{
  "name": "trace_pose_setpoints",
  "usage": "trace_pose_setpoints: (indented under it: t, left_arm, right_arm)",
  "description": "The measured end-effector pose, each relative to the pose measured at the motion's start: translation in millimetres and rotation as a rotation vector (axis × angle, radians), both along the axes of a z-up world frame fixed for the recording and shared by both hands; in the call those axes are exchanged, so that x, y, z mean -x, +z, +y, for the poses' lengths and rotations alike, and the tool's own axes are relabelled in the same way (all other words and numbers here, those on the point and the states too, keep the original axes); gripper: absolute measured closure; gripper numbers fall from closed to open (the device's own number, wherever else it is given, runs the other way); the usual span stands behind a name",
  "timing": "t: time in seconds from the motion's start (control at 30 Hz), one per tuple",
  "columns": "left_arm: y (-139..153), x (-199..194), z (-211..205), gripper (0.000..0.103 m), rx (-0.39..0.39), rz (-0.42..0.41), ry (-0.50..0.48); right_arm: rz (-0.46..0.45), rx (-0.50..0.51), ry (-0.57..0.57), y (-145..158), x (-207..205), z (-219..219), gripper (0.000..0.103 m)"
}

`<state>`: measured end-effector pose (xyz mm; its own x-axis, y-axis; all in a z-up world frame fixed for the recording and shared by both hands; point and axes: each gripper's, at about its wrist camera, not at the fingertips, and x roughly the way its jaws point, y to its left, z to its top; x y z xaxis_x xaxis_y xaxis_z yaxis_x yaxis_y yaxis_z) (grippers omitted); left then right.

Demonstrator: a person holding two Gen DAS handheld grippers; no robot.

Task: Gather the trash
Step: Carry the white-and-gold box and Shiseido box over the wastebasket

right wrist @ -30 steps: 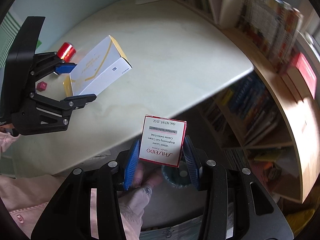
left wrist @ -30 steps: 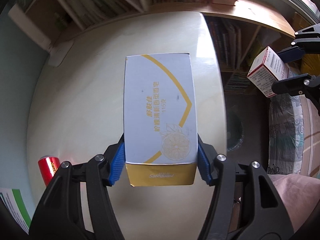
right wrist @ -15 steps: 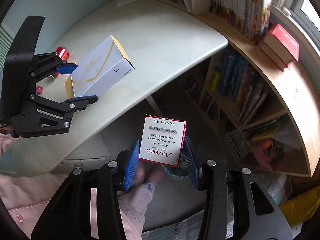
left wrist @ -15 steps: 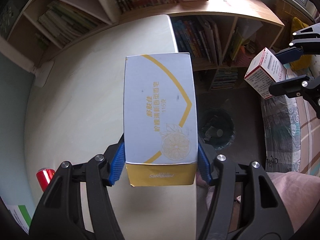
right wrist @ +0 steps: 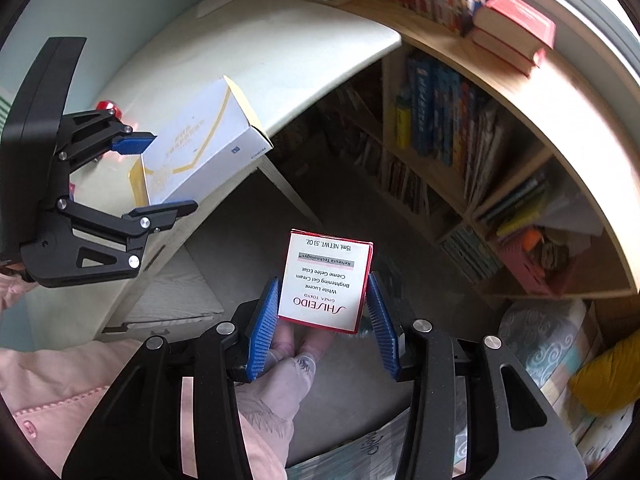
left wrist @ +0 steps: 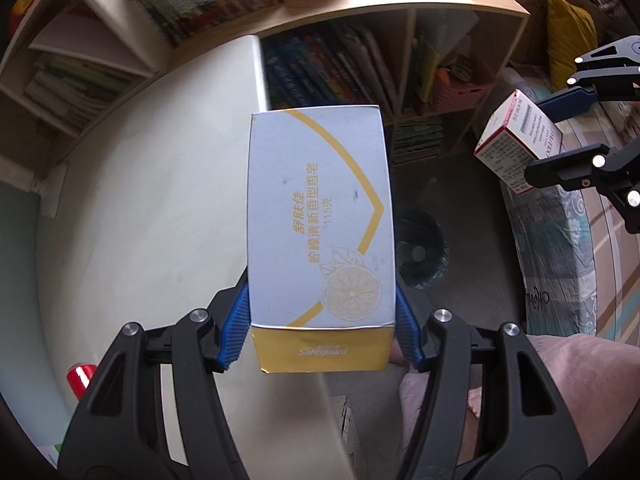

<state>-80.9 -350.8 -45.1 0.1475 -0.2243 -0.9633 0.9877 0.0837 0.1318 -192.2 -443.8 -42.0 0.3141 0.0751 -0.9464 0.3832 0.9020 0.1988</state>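
Both pairs of jaws are clenched on cartons. Left gripper (left wrist: pixel 322 328) grasps a white and yellow Safeguard soap box (left wrist: pixel 320 224) by its near end, above the right edge of the pale table (left wrist: pixel 152 208). Right gripper (right wrist: pixel 323 320) grasps a small Shiseido cream box (right wrist: pixel 326 280), held over the floor. Below, a dark trash bin (left wrist: pixel 420 252) stands half hidden behind the soap box; its contents are hard to make out. At far left, a red can (left wrist: pixel 80 376) is partly cut off.
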Motion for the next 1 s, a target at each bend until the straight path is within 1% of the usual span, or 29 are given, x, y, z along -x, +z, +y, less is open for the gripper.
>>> trace_pose_setpoints:
  t: [0.17, 0.27, 0.33, 0.4, 0.6, 0.87, 1.0]
  left_arm:
    - [-10, 19, -13, 0.045, -0.023, 0.01, -0.05]
    - [-18, 31, -20, 0.045, -0.039, 0.054, -0.079]
    - [-27, 39, -26, 0.045, -0.056, 0.059, -0.095]
    - [-38, 47, -31, 0.045, -0.08, 0.055, -0.119]
    - [-72, 63, -42, 0.045, -0.154, 0.081, -0.167]
    - [-121, 68, -58, 0.045, -0.225, 0.104, -0.188]
    - [-144, 66, -63, 0.045, -0.256, 0.135, -0.18]
  right_arm:
    - [0.014, -0.027, -0.055, -12, 20, -8, 0.058]
    - [0.024, -0.052, -0.093, -23, 32, -13, 0.058]
    - [0.032, -0.071, -0.116, -32, 38, -14, 0.058]
    - [0.039, -0.098, -0.142, -42, 46, -16, 0.058]
    - [0.069, -0.161, -0.196, -75, 57, -21, 0.058]
    - [0.111, -0.216, -0.256, -123, 60, -35, 0.058]
    - [0.125, -0.245, -0.279, -145, 61, -40, 0.058]
